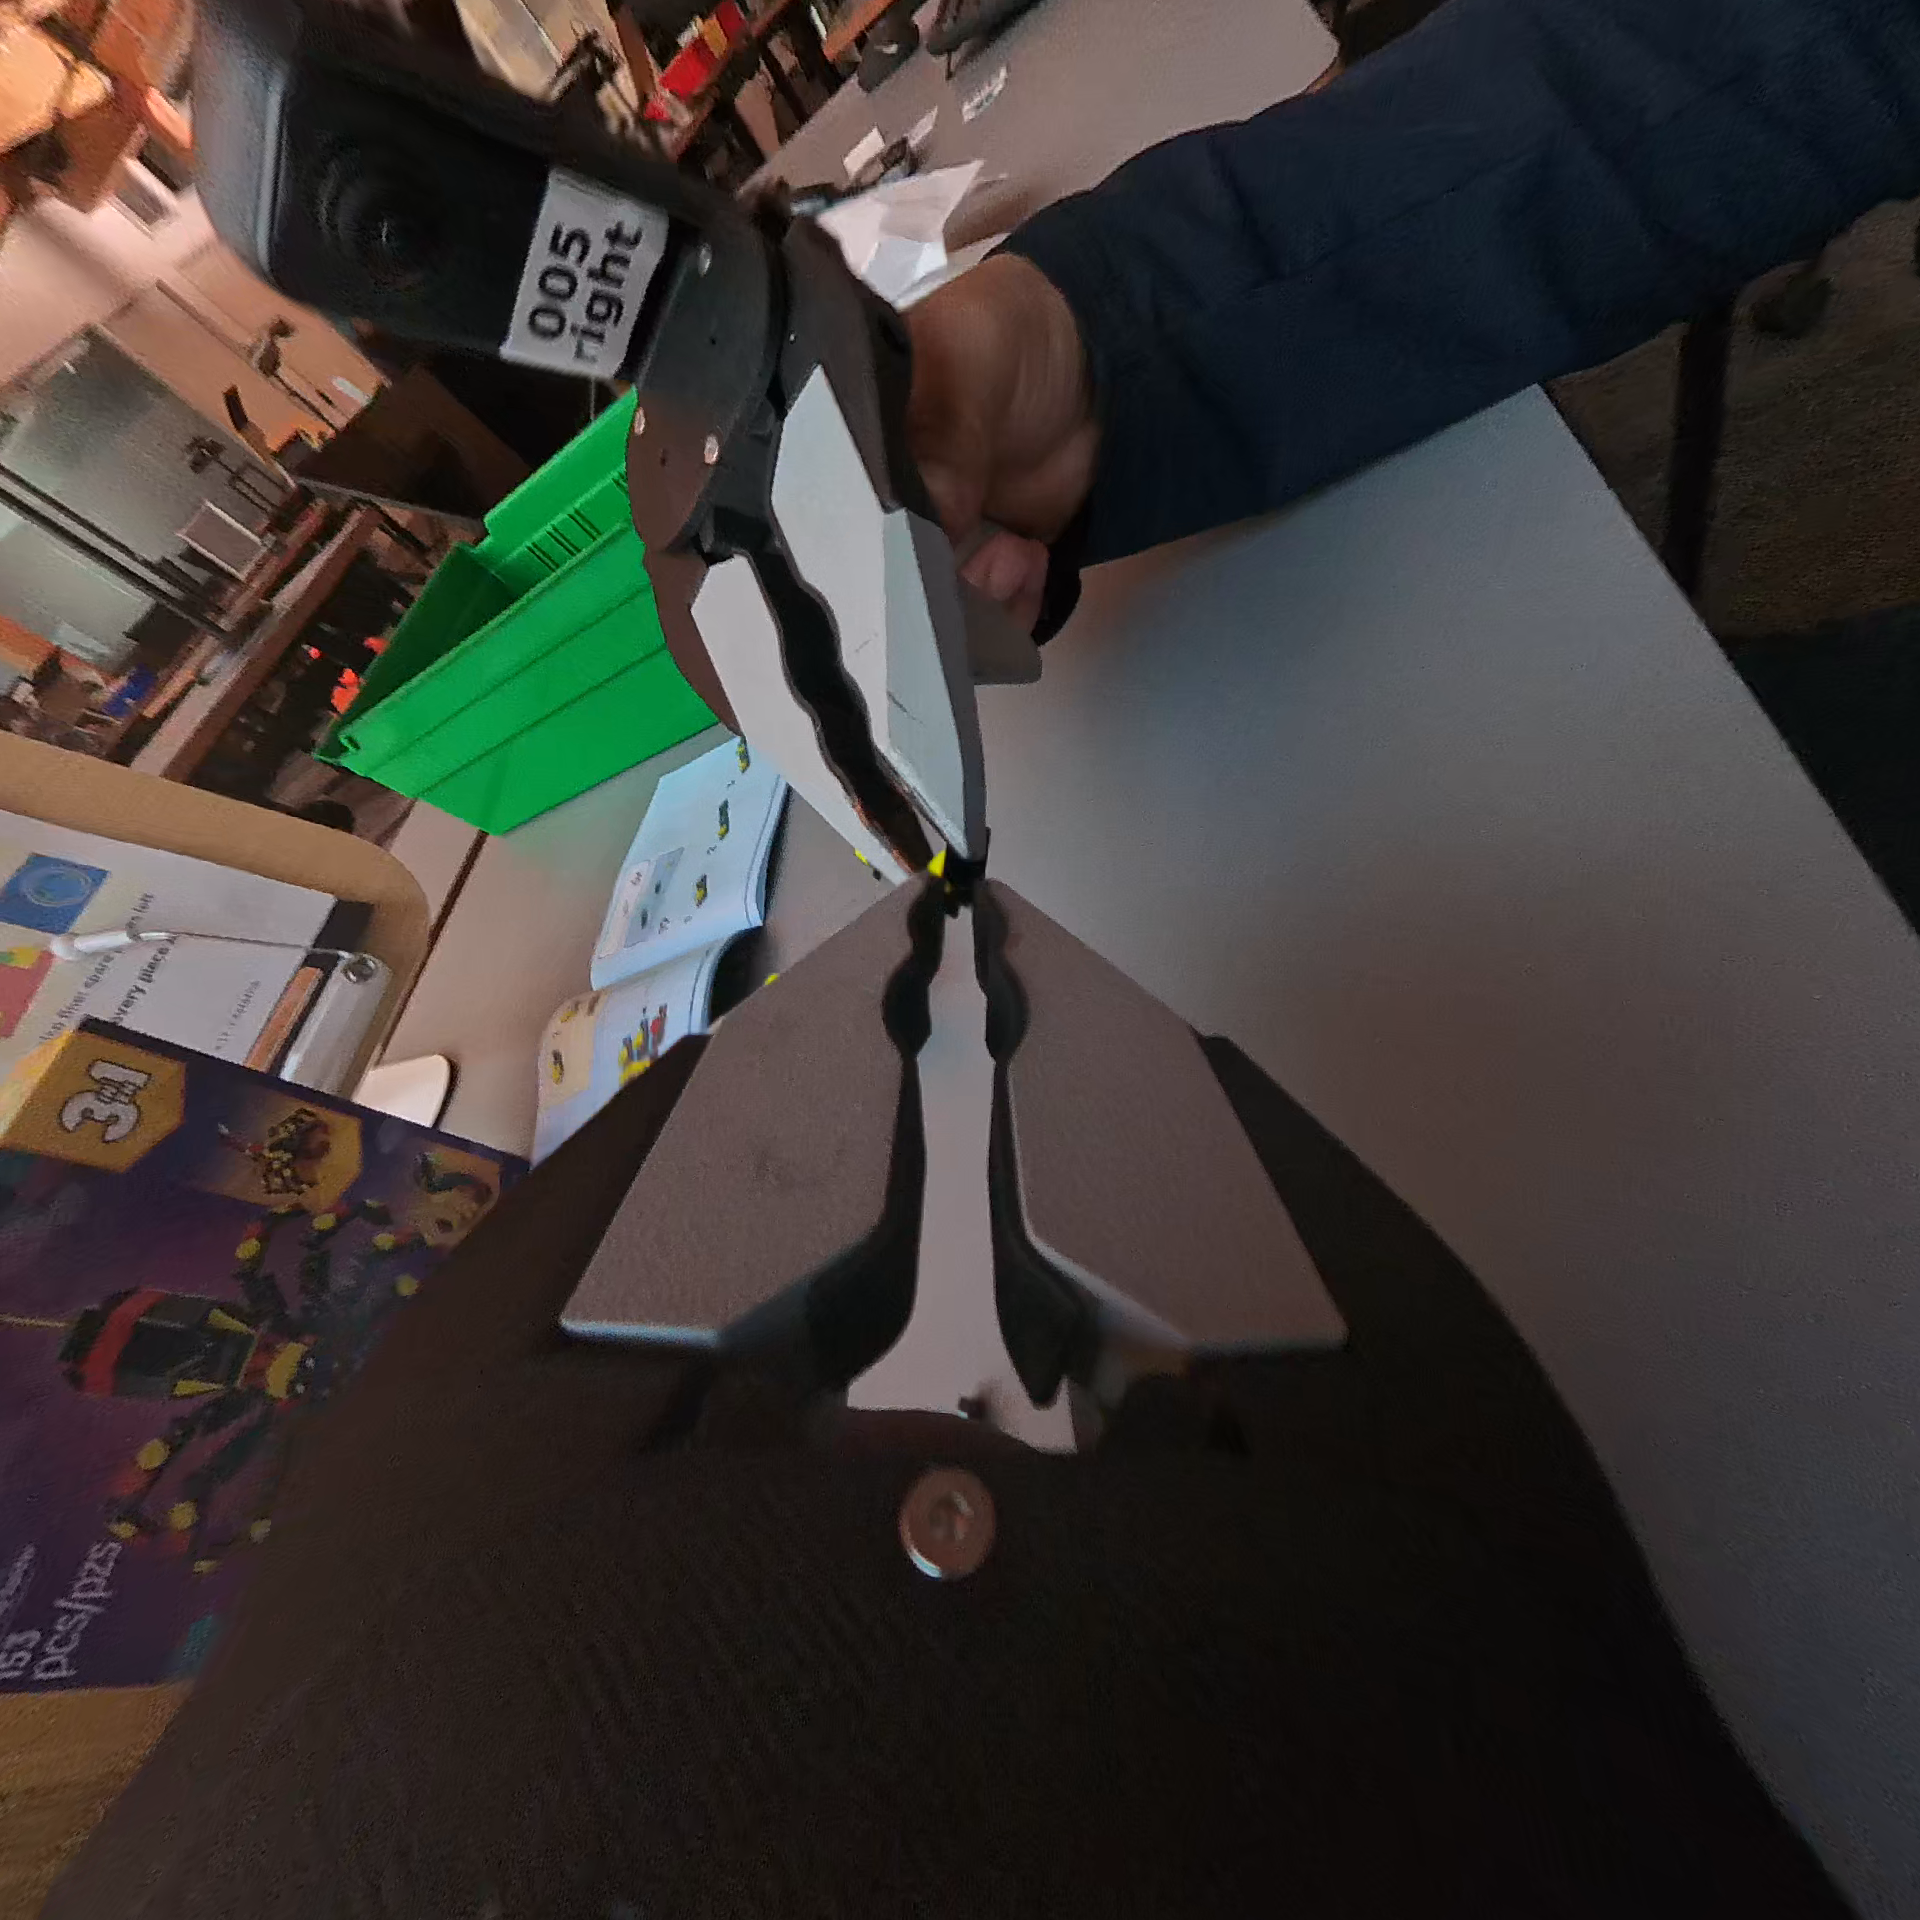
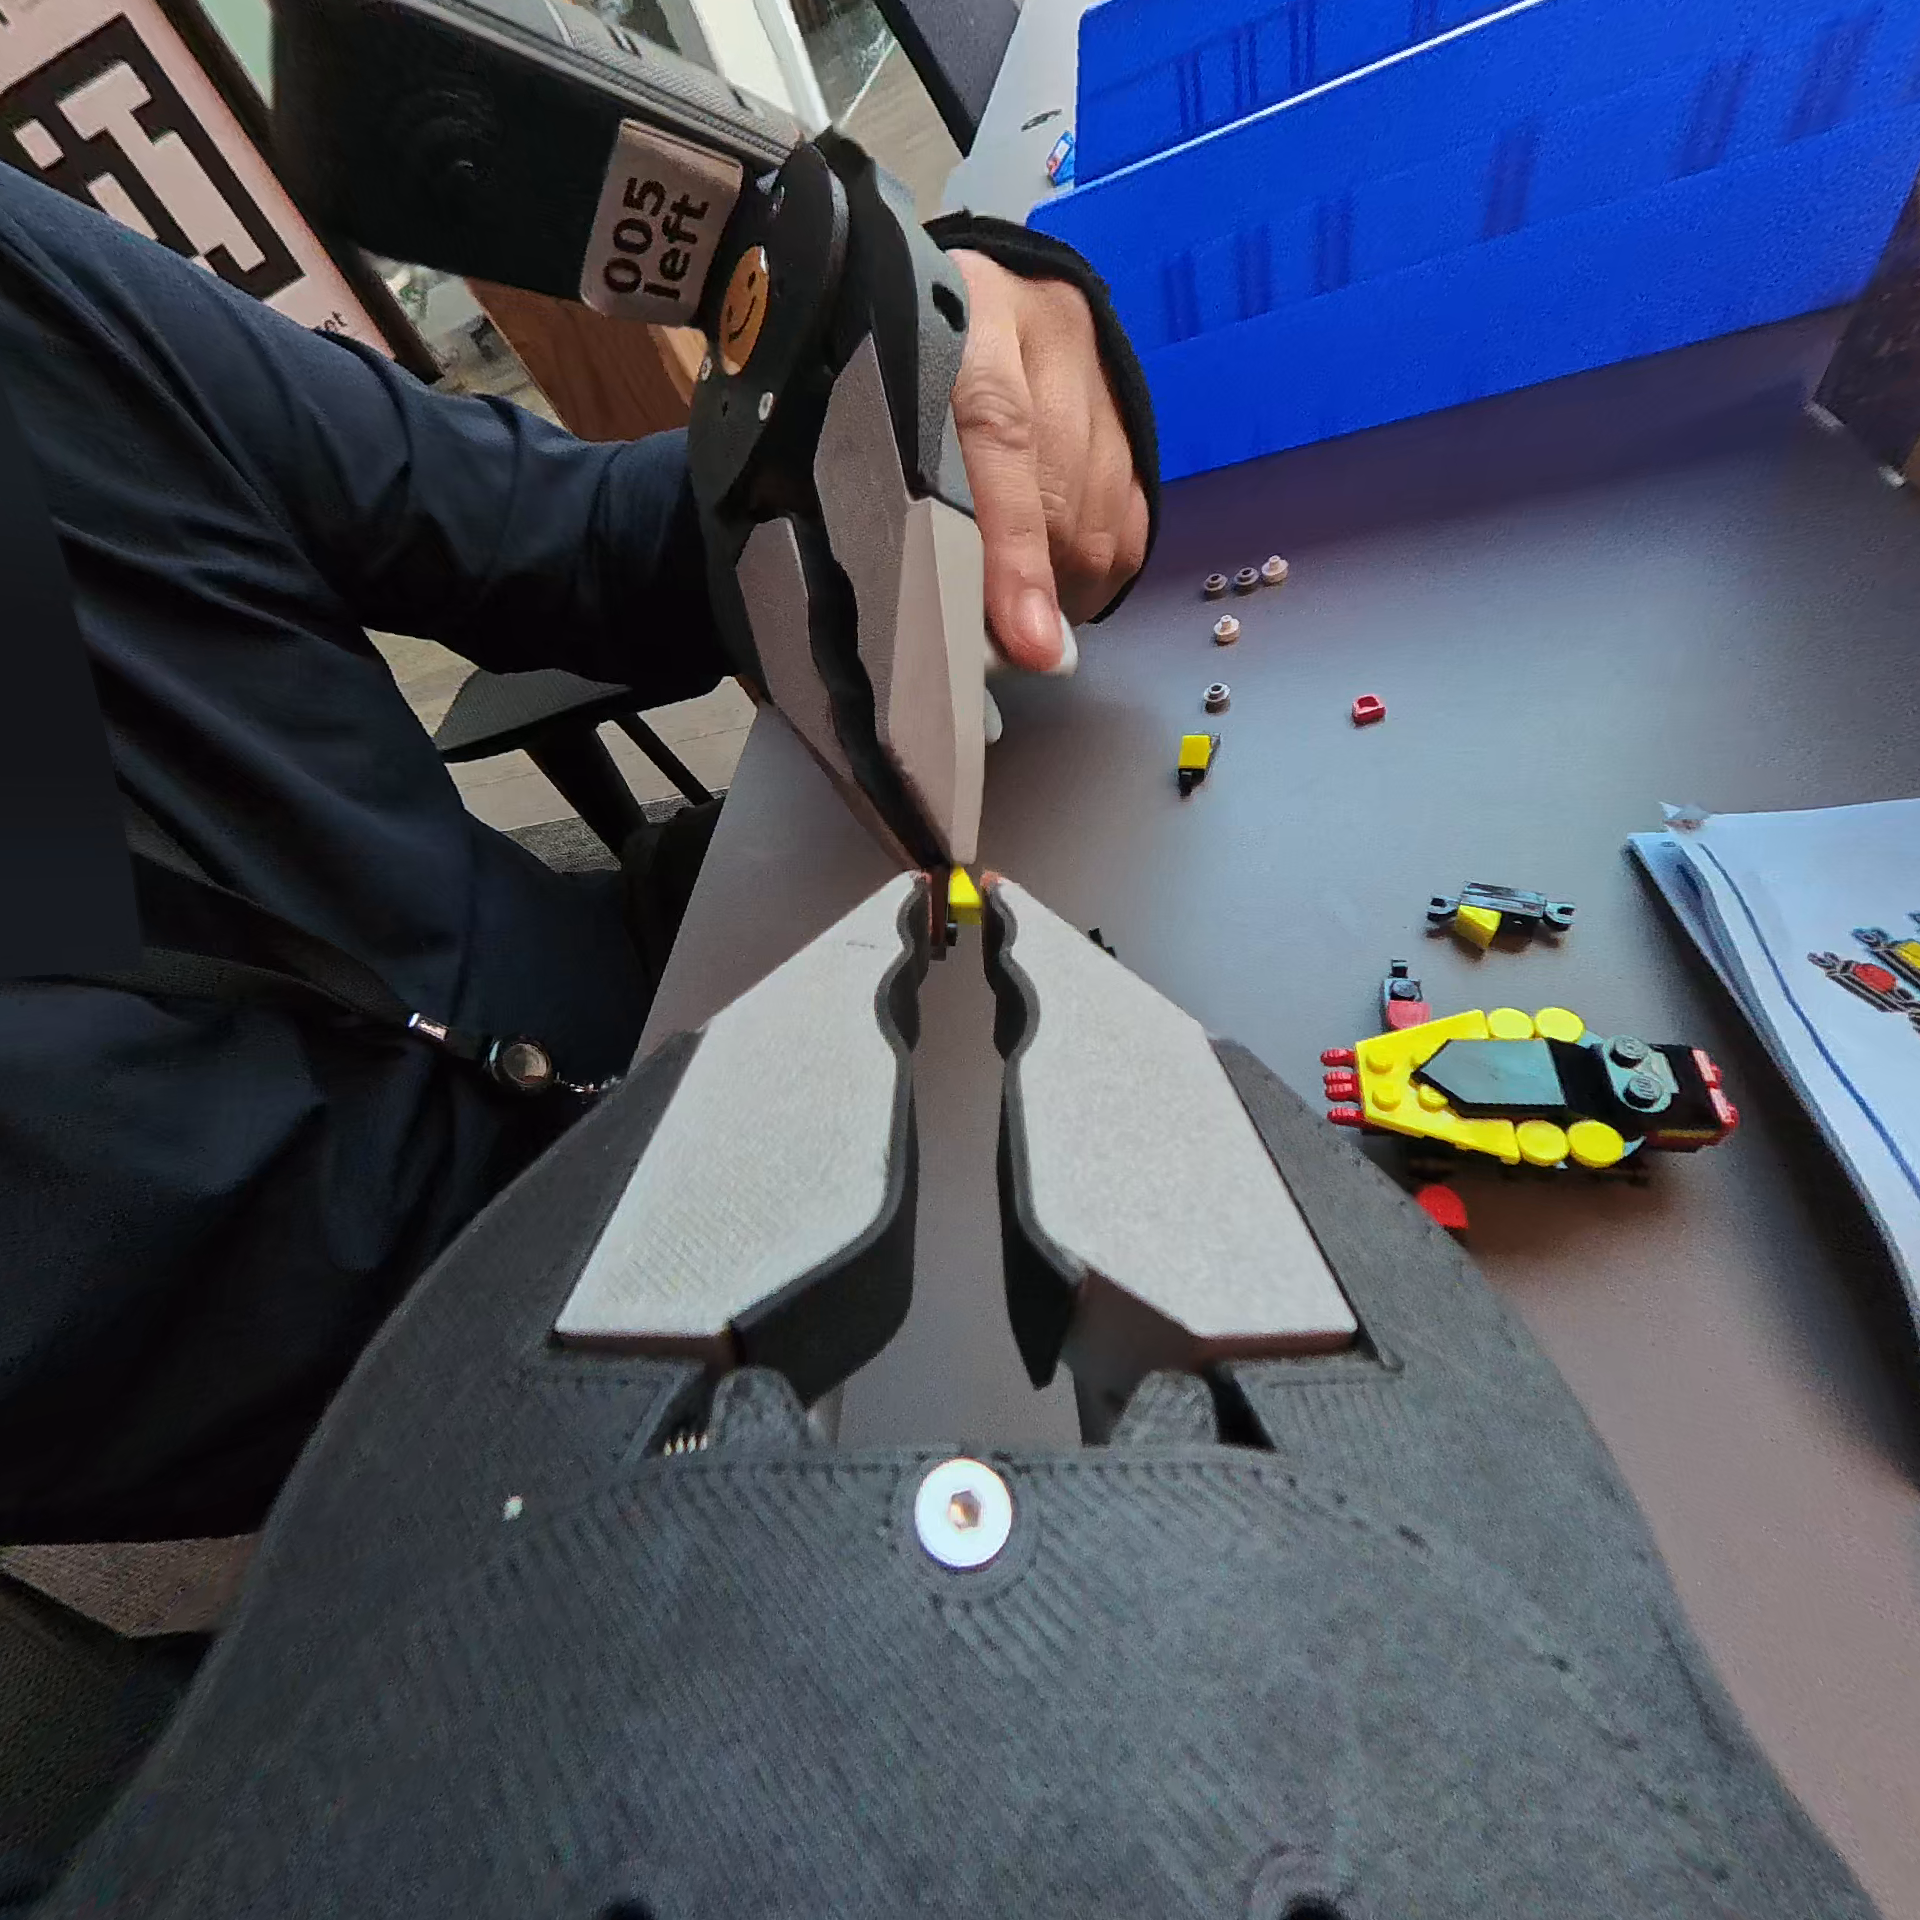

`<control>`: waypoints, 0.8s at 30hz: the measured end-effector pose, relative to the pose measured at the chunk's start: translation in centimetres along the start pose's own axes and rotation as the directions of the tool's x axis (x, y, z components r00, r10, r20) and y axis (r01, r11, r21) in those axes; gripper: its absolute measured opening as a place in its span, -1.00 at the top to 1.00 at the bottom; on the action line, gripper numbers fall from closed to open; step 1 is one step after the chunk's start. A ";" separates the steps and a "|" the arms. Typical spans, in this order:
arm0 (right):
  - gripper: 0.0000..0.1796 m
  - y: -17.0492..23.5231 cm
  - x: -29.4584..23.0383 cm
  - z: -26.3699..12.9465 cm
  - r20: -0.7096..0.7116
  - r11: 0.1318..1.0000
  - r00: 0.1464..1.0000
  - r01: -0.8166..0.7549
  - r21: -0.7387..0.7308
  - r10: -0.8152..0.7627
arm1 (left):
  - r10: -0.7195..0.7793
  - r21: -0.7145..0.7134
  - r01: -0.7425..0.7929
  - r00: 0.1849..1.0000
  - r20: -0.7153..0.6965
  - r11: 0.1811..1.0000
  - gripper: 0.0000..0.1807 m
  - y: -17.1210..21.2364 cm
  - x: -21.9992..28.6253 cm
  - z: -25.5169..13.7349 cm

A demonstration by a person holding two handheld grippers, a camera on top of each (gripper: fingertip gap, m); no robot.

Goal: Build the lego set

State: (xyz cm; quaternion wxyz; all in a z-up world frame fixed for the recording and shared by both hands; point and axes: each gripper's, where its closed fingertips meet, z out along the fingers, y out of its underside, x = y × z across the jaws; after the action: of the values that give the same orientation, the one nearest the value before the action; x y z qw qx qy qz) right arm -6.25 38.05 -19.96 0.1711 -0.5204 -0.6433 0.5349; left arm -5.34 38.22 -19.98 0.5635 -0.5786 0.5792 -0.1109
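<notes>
Yellow sloped brick [image 2: 963, 896] with a black piece under it sat pinched between my right gripper [image 2: 954, 902] tips, above the table edge [image 2: 727, 883]; the left gripper [image 2: 940, 847], nearly closed, met it from above. Tiny, rigid, slick plastic, I judged: hold its flat sides squarely or it pops free

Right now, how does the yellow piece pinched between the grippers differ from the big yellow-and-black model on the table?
The yellow piece is one tiny part; the model is a larger assembly of many parts. The piece is held in the air where the right gripper and left gripper tips meet; the model lies untouched on the table. Both have yellow.
</notes>
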 end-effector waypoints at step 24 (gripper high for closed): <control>0.93 0.7 5.0 0.9 -0.450 0.875 0.753 0.379 -0.301 -0.481 | -0.427 -0.133 0.430 0.903 0.049 0.893 0.94 3.8 -2.6 0.4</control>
State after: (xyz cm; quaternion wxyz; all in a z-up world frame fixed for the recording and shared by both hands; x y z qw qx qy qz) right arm -8.61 41.78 -22.64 0.4035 -0.4943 -0.7251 0.2590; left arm -7.89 41.65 -21.65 0.4883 -0.7311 0.4388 -0.1858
